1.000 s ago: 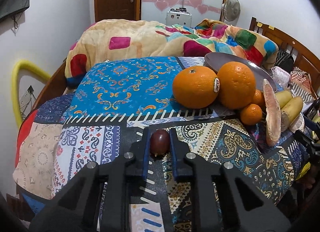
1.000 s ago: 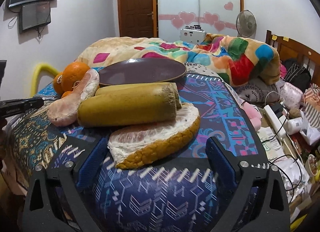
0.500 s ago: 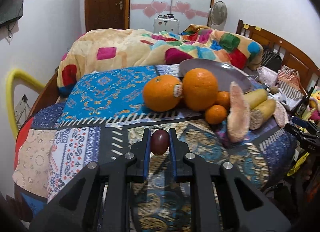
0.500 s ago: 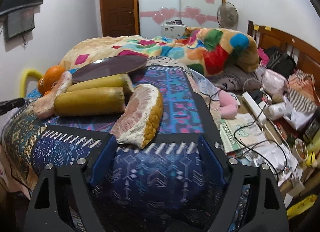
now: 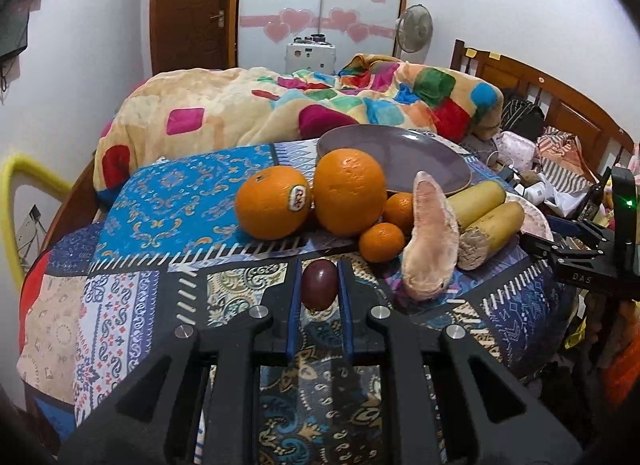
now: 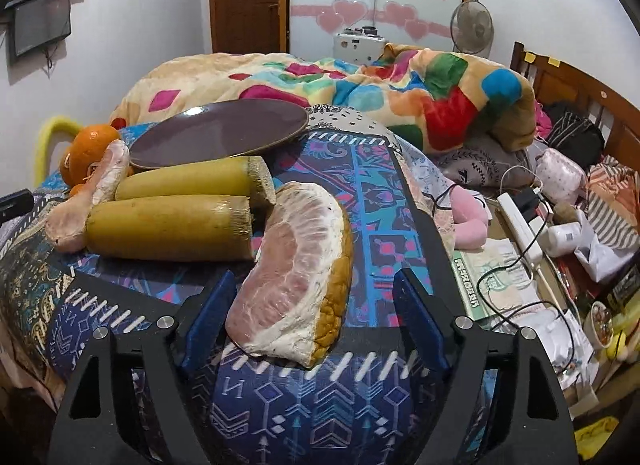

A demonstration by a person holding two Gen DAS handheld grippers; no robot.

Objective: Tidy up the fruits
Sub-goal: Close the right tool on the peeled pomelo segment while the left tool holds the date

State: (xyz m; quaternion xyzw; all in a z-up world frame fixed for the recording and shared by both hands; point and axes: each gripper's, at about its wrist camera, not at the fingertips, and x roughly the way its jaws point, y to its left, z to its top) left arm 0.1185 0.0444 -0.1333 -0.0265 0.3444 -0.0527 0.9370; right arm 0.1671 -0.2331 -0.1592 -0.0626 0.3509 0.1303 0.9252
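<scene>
My left gripper [image 5: 319,267] is shut on a small dark purple fruit [image 5: 319,284] and holds it above the patterned cloth. Ahead lie two big oranges [image 5: 273,202], two small tangerines [image 5: 381,241], a pomelo wedge [image 5: 430,237], two yellow sugarcane pieces [image 5: 490,233] and a brown plate [image 5: 420,157]. My right gripper [image 6: 314,287] is open, its fingers either side of a second pomelo wedge [image 6: 298,273] without touching it. The sugarcane pieces [image 6: 168,225] and the plate [image 6: 220,131] lie beyond it. The right gripper shows at the left view's right edge [image 5: 580,261].
The table carries a patchwork cloth [image 5: 132,265]. A colourful blanket [image 6: 400,93] lies heaped on the bed behind. Cables, a power strip [image 6: 520,225] and clutter fill the floor at the right. A yellow tube [image 5: 24,181] stands at the left wall.
My left gripper has lifted the purple fruit off the cloth and carried it toward the fruit pile. My right gripper has swung round and closed in on the pomelo wedge.
</scene>
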